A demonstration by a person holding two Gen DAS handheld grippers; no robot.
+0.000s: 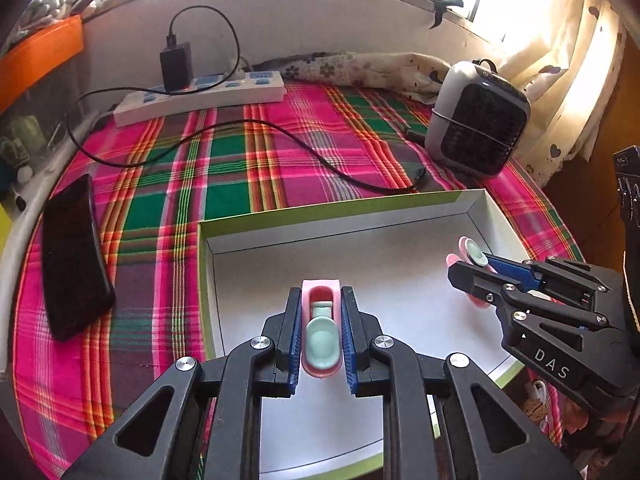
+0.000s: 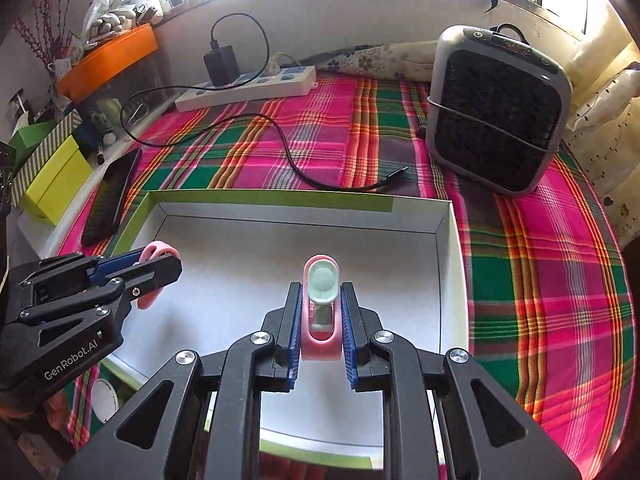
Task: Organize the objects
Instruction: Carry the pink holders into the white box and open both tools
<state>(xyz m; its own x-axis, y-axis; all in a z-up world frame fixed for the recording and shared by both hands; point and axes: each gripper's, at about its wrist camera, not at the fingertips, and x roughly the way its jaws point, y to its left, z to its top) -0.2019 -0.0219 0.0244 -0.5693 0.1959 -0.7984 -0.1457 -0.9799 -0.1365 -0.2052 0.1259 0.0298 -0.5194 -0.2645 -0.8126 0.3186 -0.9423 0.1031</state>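
Closest to each camera, a small pink clip with a pale green pad is pinched between blue-padded fingers. By the left gripper (image 1: 320, 332) one pink clip (image 1: 321, 334) is held with its green pad toward the camera; the fingers are narrow and pressed on its sides. By the right gripper (image 2: 320, 320) a second pink clip (image 2: 321, 312) is gripped the same way, with its green pad at the far end. Both clips are carried above the white floor of a shallow open box (image 1: 400, 224) with a green rim, which lies on a pink and green plaid cloth (image 1: 240, 168). Whether either clip touches the box floor cannot be told.

Left of the box a black phone (image 1: 74, 256) is laid flat on the cloth. Beyond the box a black cable (image 1: 280, 132) is trailed across the surface. Farther back on the right a small grey fan (image 2: 496, 116) is stood upright, and at the back left a white power strip (image 1: 200, 96) is placed along the wall with a black charger (image 1: 176, 66) plugged into it.
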